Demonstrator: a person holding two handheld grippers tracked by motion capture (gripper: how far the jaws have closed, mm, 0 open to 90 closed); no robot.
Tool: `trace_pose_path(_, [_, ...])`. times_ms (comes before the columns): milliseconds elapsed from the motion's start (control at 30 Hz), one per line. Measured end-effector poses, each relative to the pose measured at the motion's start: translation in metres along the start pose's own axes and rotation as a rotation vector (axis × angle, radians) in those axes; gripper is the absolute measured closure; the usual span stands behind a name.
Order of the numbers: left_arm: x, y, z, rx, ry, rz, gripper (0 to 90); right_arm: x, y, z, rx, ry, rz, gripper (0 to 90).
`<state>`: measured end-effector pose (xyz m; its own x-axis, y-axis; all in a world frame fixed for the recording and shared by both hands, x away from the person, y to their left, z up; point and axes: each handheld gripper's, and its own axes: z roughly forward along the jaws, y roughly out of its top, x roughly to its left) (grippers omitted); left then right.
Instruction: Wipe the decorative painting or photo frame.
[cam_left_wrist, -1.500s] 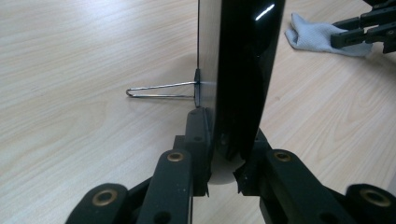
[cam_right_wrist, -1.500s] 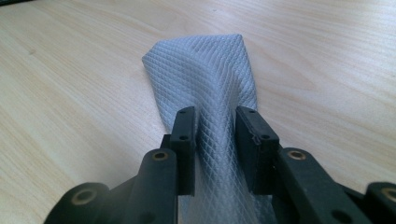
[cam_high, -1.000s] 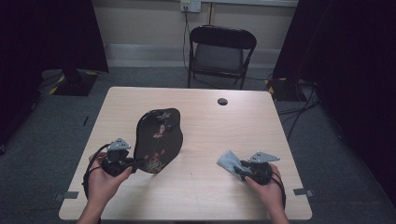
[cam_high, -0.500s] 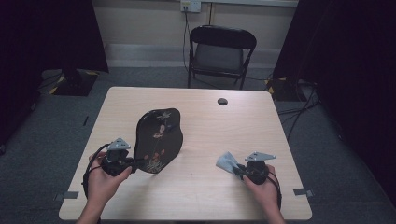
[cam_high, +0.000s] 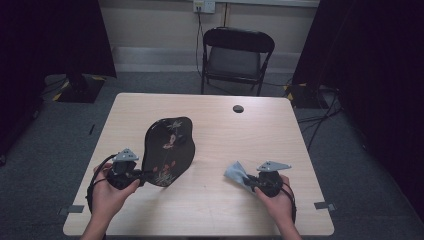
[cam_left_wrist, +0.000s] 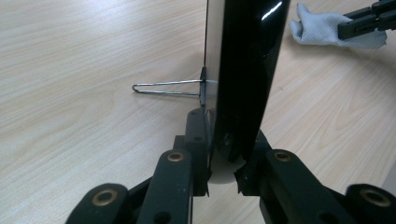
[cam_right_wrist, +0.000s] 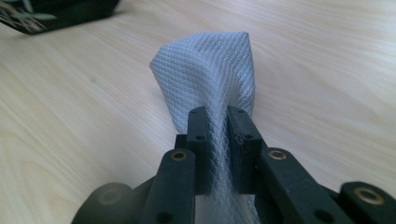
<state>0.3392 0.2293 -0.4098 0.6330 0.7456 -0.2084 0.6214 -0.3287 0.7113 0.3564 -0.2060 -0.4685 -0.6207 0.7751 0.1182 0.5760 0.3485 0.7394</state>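
Shifted slightly since the earlier frames: right hand-held gripper with its cloth, a little nearer the person's edge of the table; left hand-held gripper and its plaque unchanged in place.

Left hand-held gripper: jaws narrowed onto the lower edge of a black lacquered plaque, gripped from both faces. Plaque upright, rising directly ahead of the jaws, seen edge-on in the left gripper view. Floral decoration on the face turned toward the right hand-held gripper. Thin wire stand projecting from the plaque's back, just above the table surface, to the left of the jaws in that view.

Right hand-held gripper: jaws closed on a pale blue-grey woven cloth, fabric pinched between the pads and bunched into a fold ahead of them. Cloth resting on the table just in front of the jaws, well apart from the plaque. Same cloth beyond the plaque in the left gripper view, held by the other jaws.

Beyond both hand-held grippers: small dark round object near the table's far edge; black folding chair behind the table.
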Motion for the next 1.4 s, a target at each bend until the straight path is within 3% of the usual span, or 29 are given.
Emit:
trace_pose_path(333, [0.001, -0.001, -0.002, -0.007, 0.008, 0.003, 78.5, 0.021, 0.031, 0.008, -0.022, 0.087, -0.024, 80.8])
trace_pose_path(433, [0.001, -0.001, -0.003, -0.004, 0.007, 0.008, 78.6, 0.031, 0.052, 0.008, -0.038, 0.103, -0.058, 80.8])
trace_pose_path(500, [0.001, -0.001, -0.002, -0.004, 0.009, 0.006, 78.5, 0.032, 0.056, 0.008, -0.041, 0.107, -0.064, 80.8])
trace_pose_path(567, [0.001, -0.001, -0.002, -0.004, 0.009, 0.005, 78.5, 0.036, 0.075, 0.006, -0.059, 0.125, -0.076, 80.8])
trace_pose_path(833, [0.002, -0.003, -0.002, -0.011, 0.009, 0.004, 78.5, 0.039, 0.110, -0.002, -0.099, 0.142, -0.074, 80.8])
trace_pose_path(1400, [0.002, -0.003, -0.002, -0.013, 0.008, 0.005, 78.6, 0.039, 0.147, -0.018, -0.141, 0.132, -0.103, 80.8])
